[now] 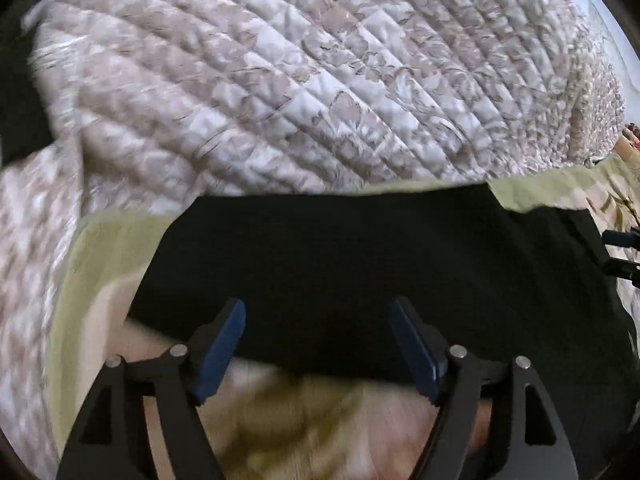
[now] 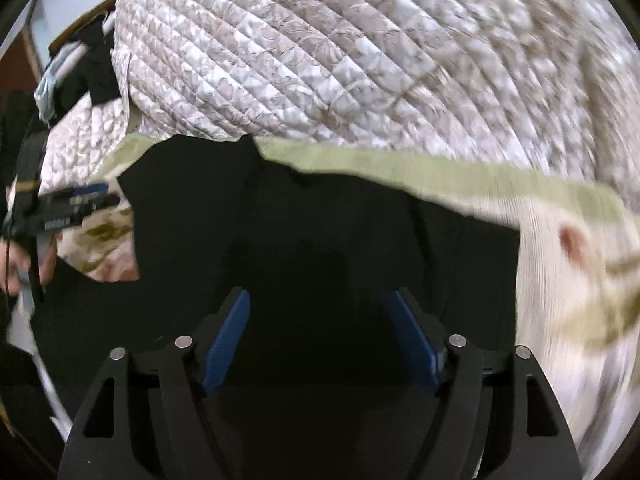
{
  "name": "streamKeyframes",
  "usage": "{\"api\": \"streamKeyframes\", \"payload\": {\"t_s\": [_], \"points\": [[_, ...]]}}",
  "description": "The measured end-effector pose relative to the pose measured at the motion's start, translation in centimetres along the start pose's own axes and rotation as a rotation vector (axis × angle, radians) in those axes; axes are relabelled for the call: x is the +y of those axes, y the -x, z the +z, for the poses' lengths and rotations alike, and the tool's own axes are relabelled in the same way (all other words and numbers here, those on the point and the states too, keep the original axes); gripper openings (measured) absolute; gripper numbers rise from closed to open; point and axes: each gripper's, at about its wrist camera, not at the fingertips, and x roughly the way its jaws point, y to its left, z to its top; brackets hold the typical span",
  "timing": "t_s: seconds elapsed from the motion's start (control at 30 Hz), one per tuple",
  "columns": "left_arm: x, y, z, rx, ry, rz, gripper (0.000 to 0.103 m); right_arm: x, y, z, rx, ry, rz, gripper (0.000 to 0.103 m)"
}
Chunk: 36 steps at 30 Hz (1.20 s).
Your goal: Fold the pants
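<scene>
Black pants (image 1: 360, 256) lie flat on a bed, over a cream floral sheet with a green border (image 1: 108, 248). My left gripper (image 1: 318, 308) is open, its blue pads (image 1: 224, 344) just above the near edge of the pants. In the right wrist view the pants (image 2: 320, 216) fill the middle. My right gripper (image 2: 318, 300) is open over the dark cloth. The left gripper (image 2: 72, 204) shows at the left edge of that view. The right gripper (image 1: 622, 252) shows at the right edge of the left wrist view.
A quilted beige and white bedspread (image 1: 280, 72) covers the bed beyond the pants, also in the right wrist view (image 2: 360, 48). Dark and pale blue clothes (image 2: 68, 72) lie at the far left. The sheet's green border (image 2: 400, 168) runs past the pants.
</scene>
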Motion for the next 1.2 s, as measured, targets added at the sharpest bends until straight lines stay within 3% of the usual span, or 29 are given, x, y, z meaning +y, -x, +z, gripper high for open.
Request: {"api": "streamKeyframes", "payload": {"t_s": [0.2, 0.3, 0.43, 0.5, 0.53, 0.57, 0.6, 0.67, 0.8, 0.97, 1.1, 1.2], "points": [[0.9, -6.6, 3.5, 0.042, 0.024, 0.036, 0.079, -4.7, -4.9, 4.1, 0.046, -0.011, 0.0, 0.074], [0.6, -9.2, 4.0, 0.077, 0.009, 0.042, 0.079, -5.3, -6.7, 4.9, 0.073, 0.008, 0.018, 0.074], [-0.3, -9.9, 3.7, 0.062, -0.03, 0.06, 0.08, -4.8, -9.2, 4.9, 0.149, 0.088, 0.013, 0.074], [-1.0, -9.8, 3.6, 0.057, -0.048, 0.032, 0.054, -4.4, -9.3, 4.7, 0.154, 0.12, -0.003, 0.072], [-1.6, -9.6, 3.5, 0.05, -0.067, 0.04, 0.044, -4.3, -9.2, 4.8, 0.159, 0.122, -0.002, 0.064], [-2.4, -9.5, 3.5, 0.046, -0.095, 0.037, 0.012, -4.1, -8.9, 4.8, 0.152, 0.135, -0.004, 0.04], [-3.0, -9.4, 3.4, 0.048, -0.112, 0.039, 0.004, -3.9, -8.4, 4.9, 0.144, 0.148, -0.002, 0.021], [-3.7, -9.0, 3.2, 0.04, -0.129, 0.073, 0.004, -3.1, -7.6, 4.8, 0.138, 0.179, -0.027, 0.006], [-3.3, -5.1, 3.0, -0.029, -0.078, 0.069, 0.004, -1.7, -4.9, 5.1, 0.084, 0.192, -0.069, 0.006], [-1.4, 2.4, 1.7, -0.126, 0.008, 0.038, 0.004, 1.1, 2.3, 4.3, -0.039, 0.197, -0.057, 0.006], [-0.2, 9.7, -3.0, -0.193, 0.089, -0.005, 0.004, 4.0, 9.0, 0.9, -0.124, 0.156, -0.03, 0.006], [0.1, 14.4, -7.9, -0.222, 0.138, -0.04, 0.004, 5.9, 12.4, -3.7, -0.134, 0.098, -0.009, 0.006]]}}
